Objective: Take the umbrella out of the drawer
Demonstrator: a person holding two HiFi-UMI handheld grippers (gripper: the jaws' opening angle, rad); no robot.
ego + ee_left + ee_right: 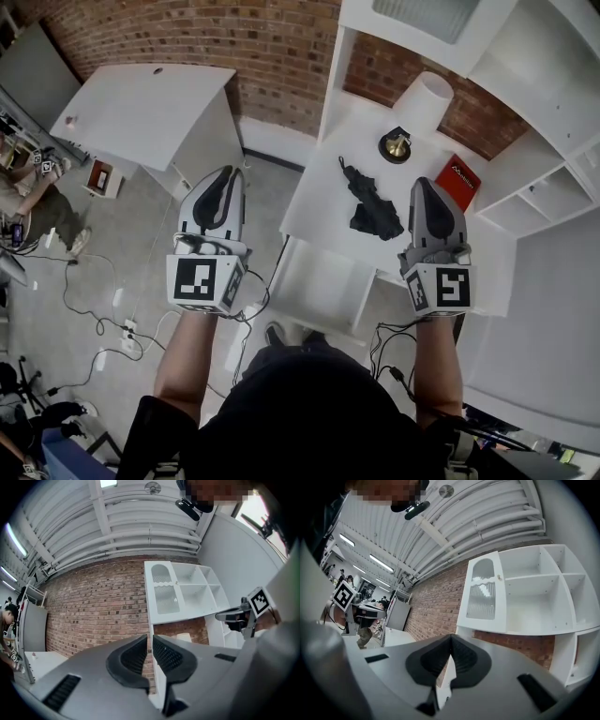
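Note:
The black folded umbrella [371,202] lies on top of the white desk [319,192], beyond the two grippers. Below the desk's front edge a white drawer [319,281] stands pulled out and looks empty. My left gripper [225,176] is held level over the floor to the left of the desk, jaws shut with nothing between them [150,637]. My right gripper [425,185] is level over the desk's right part, just right of the umbrella and apart from it, also shut and empty [451,637].
On the desk stand a small dark bell-like object [396,145], a red book [458,176] and a white cylinder [424,97]. White shelving [534,592] rises behind against a brick wall [93,606]. Another white table [141,112] and floor cables [103,309] are at left.

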